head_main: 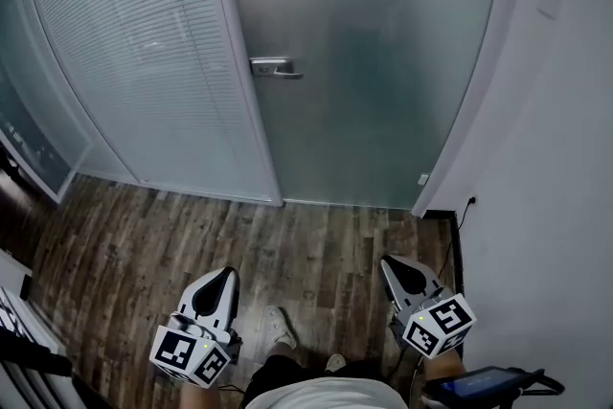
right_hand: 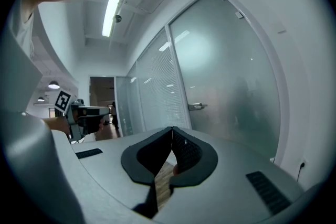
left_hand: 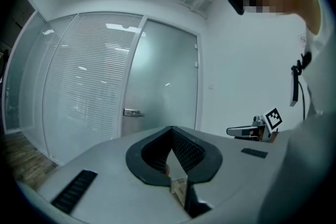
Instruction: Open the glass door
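two empty claws pressed together: your left gripper (head_main: 226, 273), right gripper (head_main: 388, 261) | frosted glass door (head_main: 383, 62) closed ahead, silver lever handle (head_main: 273, 67) untouched | dark wooden floor (head_main: 316, 244) below

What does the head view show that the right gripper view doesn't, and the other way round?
Only the head view: the person's shoe and the marker cube on the right gripper, seen from above. Only the right gripper view: the ceiling light strip and the open doorway down the corridor. Both: the frosted glass door, closed, with its lever handle, and the left gripper.
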`<state>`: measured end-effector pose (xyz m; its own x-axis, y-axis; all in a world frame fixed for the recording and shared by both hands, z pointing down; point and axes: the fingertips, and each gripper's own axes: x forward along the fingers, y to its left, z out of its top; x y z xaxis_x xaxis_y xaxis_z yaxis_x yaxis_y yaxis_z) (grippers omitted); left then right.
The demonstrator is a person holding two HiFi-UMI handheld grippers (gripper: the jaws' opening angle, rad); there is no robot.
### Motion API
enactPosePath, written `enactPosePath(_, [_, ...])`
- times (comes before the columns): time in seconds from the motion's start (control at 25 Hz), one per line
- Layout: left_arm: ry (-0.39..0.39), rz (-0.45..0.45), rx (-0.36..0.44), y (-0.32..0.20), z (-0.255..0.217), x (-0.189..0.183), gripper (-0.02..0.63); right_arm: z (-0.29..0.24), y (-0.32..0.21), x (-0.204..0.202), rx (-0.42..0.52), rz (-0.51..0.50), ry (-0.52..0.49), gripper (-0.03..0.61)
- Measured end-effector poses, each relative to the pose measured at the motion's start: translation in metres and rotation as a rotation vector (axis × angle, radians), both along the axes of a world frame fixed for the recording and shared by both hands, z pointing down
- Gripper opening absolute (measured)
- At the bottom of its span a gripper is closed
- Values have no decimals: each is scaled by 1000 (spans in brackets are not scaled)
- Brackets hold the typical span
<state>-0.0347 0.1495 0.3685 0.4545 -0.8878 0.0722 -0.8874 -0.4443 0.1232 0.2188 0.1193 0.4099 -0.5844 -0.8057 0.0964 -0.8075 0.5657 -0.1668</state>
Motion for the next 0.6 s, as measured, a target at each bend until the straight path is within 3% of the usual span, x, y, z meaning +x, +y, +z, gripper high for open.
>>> enactPosePath(0.36, [36,68,16,-92,1,-4,0,-9,-76,-8,22,45,21,3])
enactPosePath(0.6, [53,101,7,-168,7,-40,0,-15,-144,-52,10,53,61,3])
